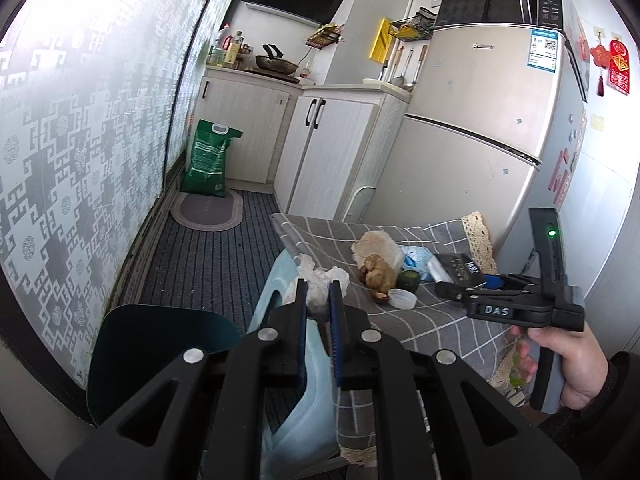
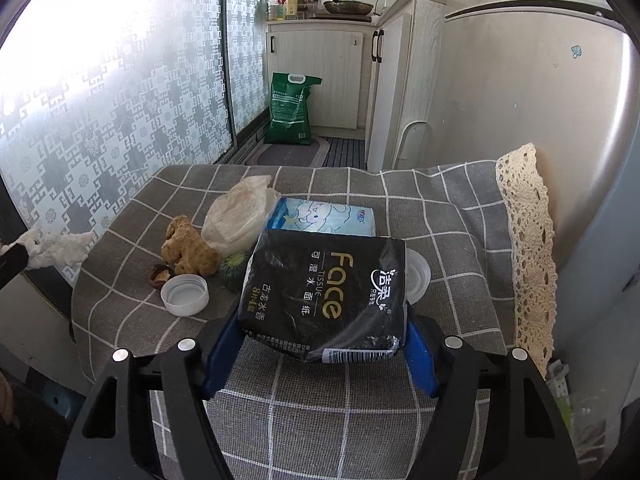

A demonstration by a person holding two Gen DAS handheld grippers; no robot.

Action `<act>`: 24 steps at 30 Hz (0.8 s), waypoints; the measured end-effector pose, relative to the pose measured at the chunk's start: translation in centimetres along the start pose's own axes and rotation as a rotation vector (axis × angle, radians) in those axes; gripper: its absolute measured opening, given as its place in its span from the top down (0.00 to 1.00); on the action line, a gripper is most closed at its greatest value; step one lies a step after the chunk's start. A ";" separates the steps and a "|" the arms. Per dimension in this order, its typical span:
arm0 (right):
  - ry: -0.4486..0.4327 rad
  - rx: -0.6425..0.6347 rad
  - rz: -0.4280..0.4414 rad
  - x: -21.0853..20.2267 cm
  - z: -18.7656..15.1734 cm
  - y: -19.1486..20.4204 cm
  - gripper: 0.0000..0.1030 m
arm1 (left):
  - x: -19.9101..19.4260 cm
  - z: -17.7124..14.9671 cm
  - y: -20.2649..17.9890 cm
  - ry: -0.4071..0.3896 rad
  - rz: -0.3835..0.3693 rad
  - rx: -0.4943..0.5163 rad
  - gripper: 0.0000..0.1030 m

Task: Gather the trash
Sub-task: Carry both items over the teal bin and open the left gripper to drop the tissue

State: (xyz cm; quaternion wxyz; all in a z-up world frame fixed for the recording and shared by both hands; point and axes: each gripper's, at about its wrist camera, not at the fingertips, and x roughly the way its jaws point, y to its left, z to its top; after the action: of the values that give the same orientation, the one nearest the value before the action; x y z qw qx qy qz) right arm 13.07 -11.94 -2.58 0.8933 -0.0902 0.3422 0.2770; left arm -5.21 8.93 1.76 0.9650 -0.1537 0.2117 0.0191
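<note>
Left wrist view: left gripper (image 1: pixel 319 294) nearly closed, pinching a crumpled white tissue (image 1: pixel 320 280) between its blue pads, held past the near-left edge of the table (image 1: pixel 420 320), above a light blue plastic bag (image 1: pixel 308 408) hanging beside it. Dark teal bin rim (image 1: pixel 160 344) at lower left. A hand (image 1: pixel 576 368) at right holds the right gripper (image 1: pixel 460 290) over the table.

Right wrist view: right gripper (image 2: pixel 320 344) jaws wide, black "Face" tissue pack (image 2: pixel 324 292) sitting between the blue fingers (image 2: pixel 420 356); cannot tell if the pads press on it. Pack lies on the grey checked tablecloth (image 2: pixel 320 408), partly over a light blue tissue pack (image 2: pixel 328 216) behind it. Left of the pack: small green round item (image 2: pixel 234 270), white bottle cap (image 2: pixel 185 289), brown lumpy food scrap (image 2: pixel 188 250), dark nut shell (image 2: pixel 160 274), crumpled clear plastic bag (image 2: pixel 240 212). A second white lid (image 2: pixel 418 274) peeks out right of the pack. Tissue in the left gripper shows at far left edge. Lace trim (image 2: pixel 528 248) along the right table edge, fridge (image 2: pixel 520 88) behind.
</note>
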 end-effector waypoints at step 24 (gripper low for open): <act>0.035 -0.381 0.366 0.0 3.7 19.5 0.31 | -0.6 -2.9 11.4 0.117 0.223 -0.138 0.89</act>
State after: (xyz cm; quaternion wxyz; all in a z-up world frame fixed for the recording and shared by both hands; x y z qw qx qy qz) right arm 4.31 5.51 0.73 0.7892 -0.1979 0.3099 0.4919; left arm -8.07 18.91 -3.84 0.9301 -0.1961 0.2814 0.1318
